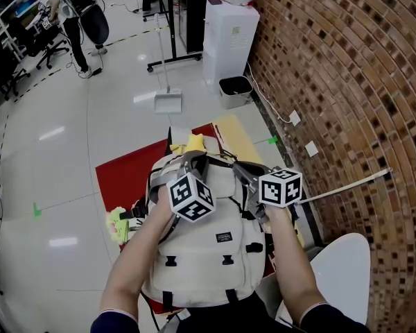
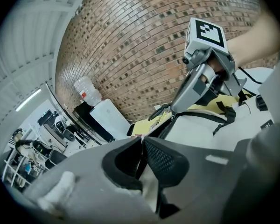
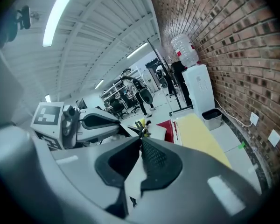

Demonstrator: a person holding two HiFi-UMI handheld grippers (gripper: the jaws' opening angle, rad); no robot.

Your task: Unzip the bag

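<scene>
A pale backpack (image 1: 208, 255) lies flat under both tongs, its top end pointing away from the person, and both tips meet at that top edge. The left tongs (image 1: 188, 162) are nearly closed, the pads coming together on a thin dark strip (image 2: 140, 157) at the zip line; whether it is the zip pull cannot be told. The right tongs (image 1: 240, 170) are just beside them, tips almost touching those of the left. Their jaws are narrow too, pinched on the pale cloth of the backpack's top, where a small metal ring (image 2: 157, 114) hangs by the tip. Both tools tilt downward, each marker cube towards the person and the jaws pointing away. Beyond the tips a red mat (image 1: 125, 172) and a yellow mat (image 1: 234, 134) lie on the floor under the backpack. Farther beyond stand a dustpan (image 1: 168, 101), a small bin (image 1: 234, 89) and a water dispenser (image 1: 229, 40). A brick wall (image 1: 333, 82) runs along the right tongs' side.
</scene>
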